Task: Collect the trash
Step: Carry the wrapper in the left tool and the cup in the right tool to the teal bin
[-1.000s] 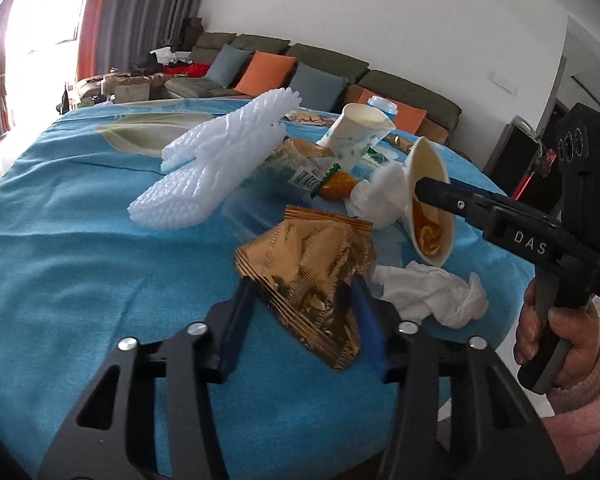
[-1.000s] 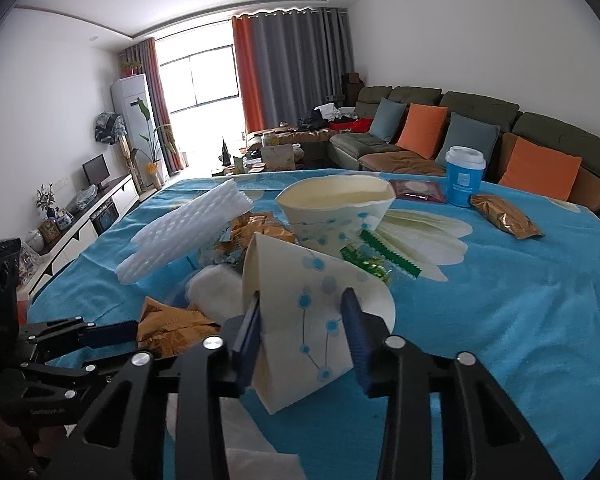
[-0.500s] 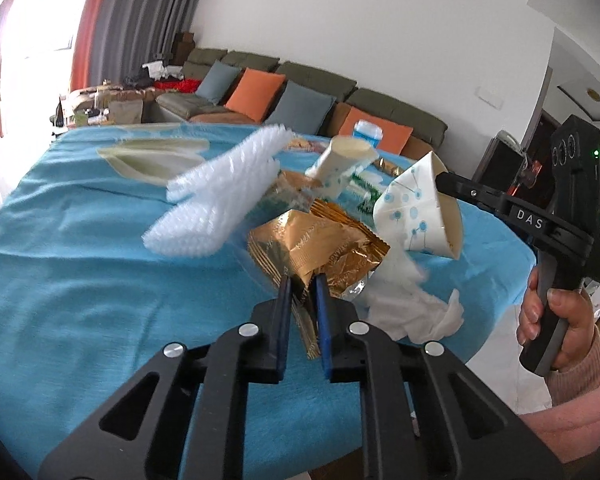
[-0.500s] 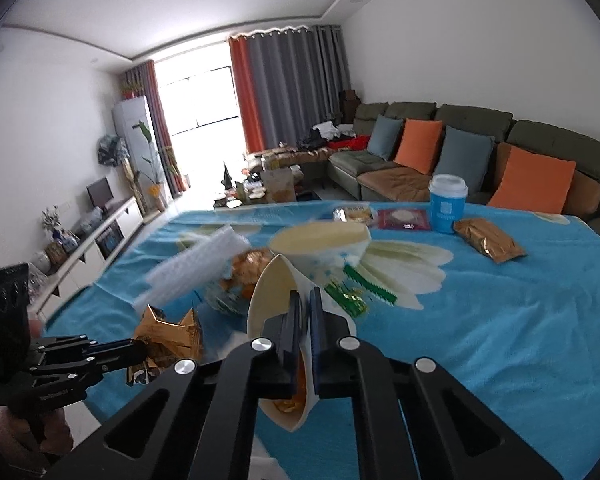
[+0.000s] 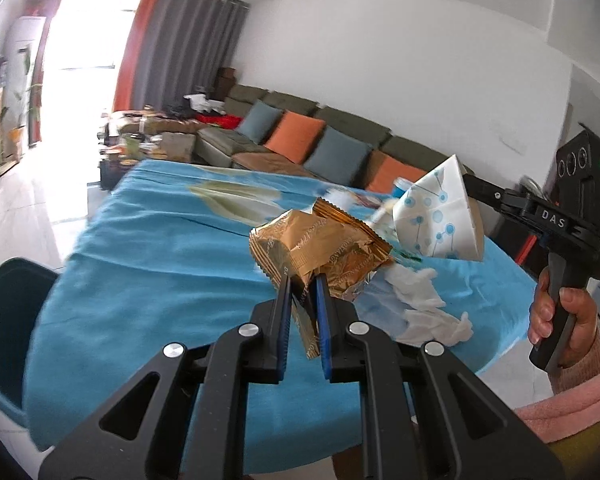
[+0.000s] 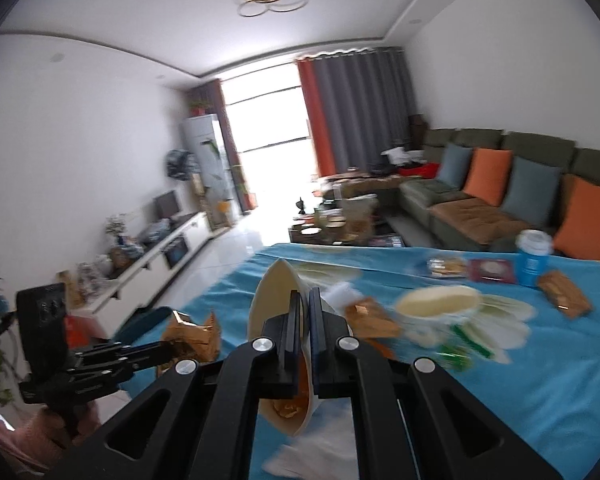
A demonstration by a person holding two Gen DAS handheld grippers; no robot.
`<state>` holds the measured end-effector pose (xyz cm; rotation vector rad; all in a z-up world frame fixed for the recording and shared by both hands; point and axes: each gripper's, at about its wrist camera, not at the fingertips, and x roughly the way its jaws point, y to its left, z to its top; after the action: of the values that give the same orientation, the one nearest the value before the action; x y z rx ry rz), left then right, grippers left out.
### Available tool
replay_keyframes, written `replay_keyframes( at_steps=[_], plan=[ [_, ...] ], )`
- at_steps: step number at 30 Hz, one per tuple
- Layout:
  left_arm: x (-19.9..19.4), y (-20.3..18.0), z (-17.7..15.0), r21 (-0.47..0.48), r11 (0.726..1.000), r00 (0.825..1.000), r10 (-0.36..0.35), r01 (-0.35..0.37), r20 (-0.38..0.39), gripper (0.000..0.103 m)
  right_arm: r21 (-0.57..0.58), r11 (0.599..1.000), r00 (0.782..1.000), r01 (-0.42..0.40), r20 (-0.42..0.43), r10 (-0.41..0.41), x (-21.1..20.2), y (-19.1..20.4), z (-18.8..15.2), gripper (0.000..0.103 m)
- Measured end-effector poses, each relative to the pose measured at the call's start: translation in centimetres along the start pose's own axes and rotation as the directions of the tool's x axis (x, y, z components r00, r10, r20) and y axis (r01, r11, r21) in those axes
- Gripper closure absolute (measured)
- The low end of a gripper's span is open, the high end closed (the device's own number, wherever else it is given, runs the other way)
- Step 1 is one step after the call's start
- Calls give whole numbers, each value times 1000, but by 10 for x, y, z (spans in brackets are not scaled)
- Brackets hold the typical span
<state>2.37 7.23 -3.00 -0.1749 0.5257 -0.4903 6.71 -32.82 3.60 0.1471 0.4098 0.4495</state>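
Note:
In the left wrist view my left gripper (image 5: 303, 280) is shut on a crumpled gold foil wrapper (image 5: 320, 246), lifted above the blue tablecloth (image 5: 160, 264). To its right my right gripper (image 5: 467, 183) pinches the rim of a flattened white paper bowl with blue dots (image 5: 436, 220), also held in the air. The right wrist view shows the right gripper (image 6: 305, 300) shut on that bowl (image 6: 272, 300), with orange residue inside. The left gripper (image 6: 168, 346) with the gold wrapper (image 6: 192, 334) appears at lower left.
Crumpled white tissue (image 5: 424, 308) lies near the table's edge. Another paper bowl (image 6: 436, 304), green packets (image 6: 460, 348), a blue cup (image 6: 534, 258) and a gold packet (image 6: 564, 294) stay on the cloth. A dark teal bin (image 5: 8, 320) stands off the table's left side.
Both grippers closed, the left on the gold wrapper and the right on the paper bowl, then lifted them off the table. Both views have swung left towards the window and floor.

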Motion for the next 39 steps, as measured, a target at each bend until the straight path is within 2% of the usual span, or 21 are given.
replay_keyframes(
  at_steps=[5,10,14,18,21,23,25,27,29,34,37,39],
  plan=[
    [-27,33,-2,-57,994,995,97,-95,33,90,-27,993,993,-117,-29,116,31,30,5,100],
    [-46,60,-4,-104,980,984,173,-167,46,90,-34,977,976,-213,-64,210,60,52,2,100],
    [-52,74,-7,-119,971,976,215,-209,39,90,-7,971,962,-241,-133,238,84,57,-14,100],
    [-50,78,-11,-120,965,971,236,-231,27,90,-26,970,948,-240,-221,228,103,63,-31,100],
    [-47,75,-14,-121,965,972,236,-233,14,90,-32,969,941,-247,-247,232,99,69,-36,94],
    [-44,72,-14,-123,965,972,233,-231,8,90,-19,968,936,-251,-260,238,95,66,-38,73],
    [-43,73,-16,-127,966,973,230,-227,5,90,-8,967,930,-254,-275,242,93,61,-39,70],
    [-42,72,-16,-130,965,973,230,-228,2,90,36,960,909,-276,-315,274,97,57,-47,67],
    [-42,74,-17,-133,965,973,230,-227,1,90,84,953,887,-291,-351,302,105,55,-55,56],
    [-44,74,-18,-133,963,971,238,-236,-1,90,232,918,820,-321,-417,392,127,50,-73,45],
    [-42,74,-19,-135,961,970,243,-241,-4,90,275,897,795,-345,-422,435,134,54,-76,45],
    [-42,75,-20,-138,960,969,245,-244,-8,90,317,872,768,-373,-422,482,137,56,-77,58]
  ],
)
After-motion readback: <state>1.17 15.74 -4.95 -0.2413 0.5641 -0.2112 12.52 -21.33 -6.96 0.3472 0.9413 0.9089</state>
